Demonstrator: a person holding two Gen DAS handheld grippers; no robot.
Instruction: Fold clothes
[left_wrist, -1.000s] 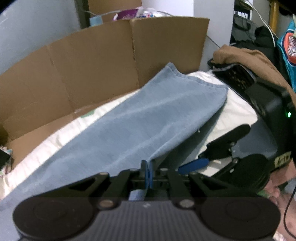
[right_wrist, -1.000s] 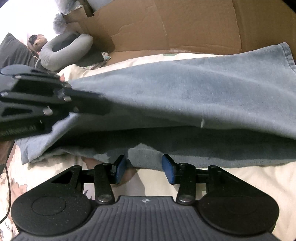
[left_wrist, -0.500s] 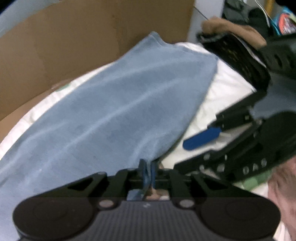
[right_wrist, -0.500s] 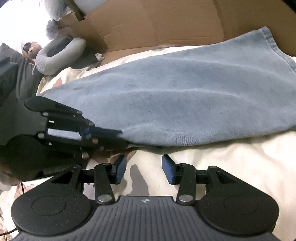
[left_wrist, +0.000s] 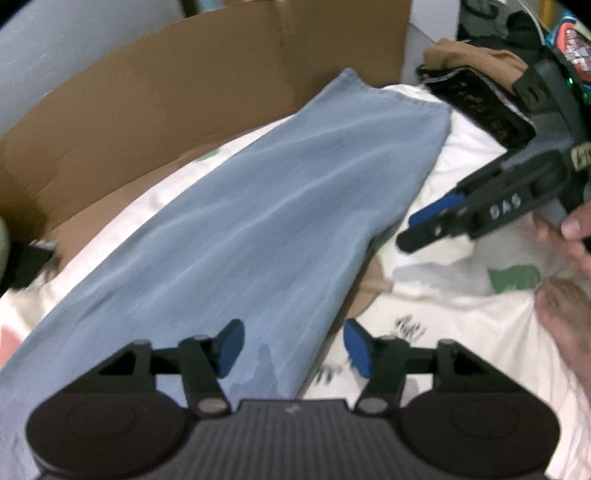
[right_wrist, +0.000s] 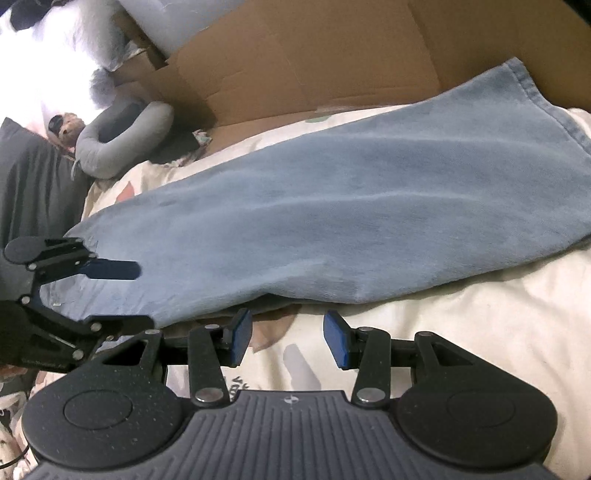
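Left hand-held gripper, seen from its own wrist camera, now stands with its blue pads spread wide, where a second ago and half a second ago they were pressed together on the near edge of the blue garment; that edge has been let go and the cloth lies flat on the bed, running from just under the left pad away forward and to the right toward the cardboard box beyond it. Its hemmed far end stops short of a heap of brown and dark clothes well ahead on the right, and the other gripper hangs to the right, clear of the cloth. From the right wrist camera, the right hand-held gripper is also spread and pinches nothing, as it was in both earlier frames; its pads sit just in front of the garment's near folded edge, over the pale bedcover. The garment, which a second ago was lifted with a shadowed gap under it, has settled into a long doubled strip stretching ahead and to the right, and the left gripper shows at the left with one pad over the cloth's end. Judged from this, a lengthwise fold has just been laid down and released; the strip looks too long to count as fully folded.
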